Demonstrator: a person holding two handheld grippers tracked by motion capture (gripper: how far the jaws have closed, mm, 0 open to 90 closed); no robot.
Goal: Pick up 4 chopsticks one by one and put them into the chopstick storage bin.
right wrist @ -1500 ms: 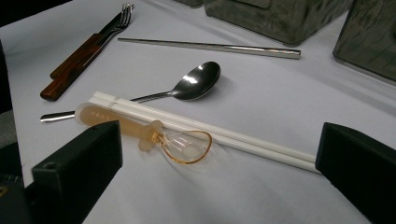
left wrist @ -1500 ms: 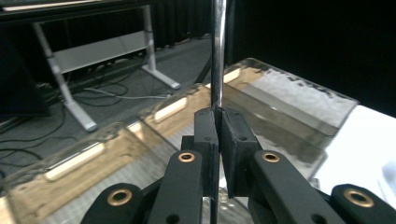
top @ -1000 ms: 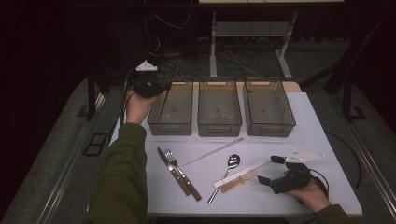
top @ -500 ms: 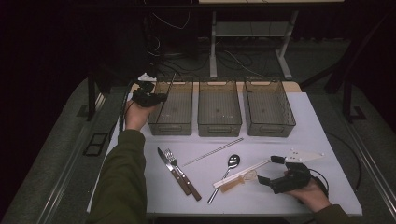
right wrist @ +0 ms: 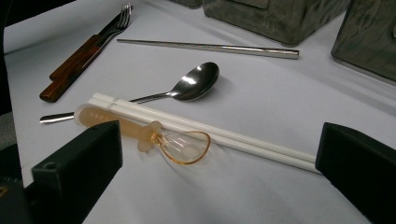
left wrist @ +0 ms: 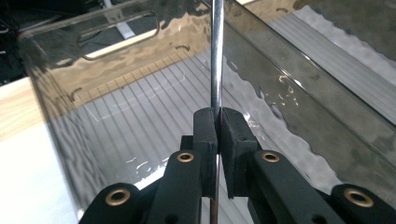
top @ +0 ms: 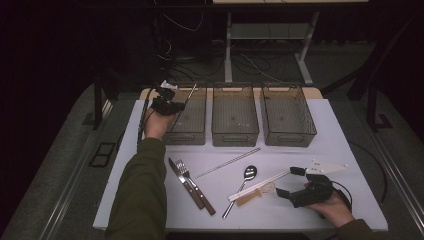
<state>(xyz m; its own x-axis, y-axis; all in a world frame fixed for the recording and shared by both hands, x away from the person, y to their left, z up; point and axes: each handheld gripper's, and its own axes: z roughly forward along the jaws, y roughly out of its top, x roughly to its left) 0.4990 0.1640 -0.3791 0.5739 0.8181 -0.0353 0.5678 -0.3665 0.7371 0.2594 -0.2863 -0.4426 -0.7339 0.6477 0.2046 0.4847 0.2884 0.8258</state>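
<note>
Only faint embossed lettering shows on the amber spoon handle (right wrist: 100,117) near the right of the table, too blurred to read.

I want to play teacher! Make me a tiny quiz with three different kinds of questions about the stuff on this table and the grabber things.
1. True or false: the left gripper is shut on a thin metal chopstick.
2. How many clear bins stand in the row at the back of the table?
3. Pick one. What lies right in front of the right gripper? A) a fork and knife B) white chopsticks and a small amber spoon C) a plate

Key
1. True: its jaws pinch the chopstick over the left bin.
2. Three.
3. B. The right gripper's jaws stand open around them, touching nothing.
</note>
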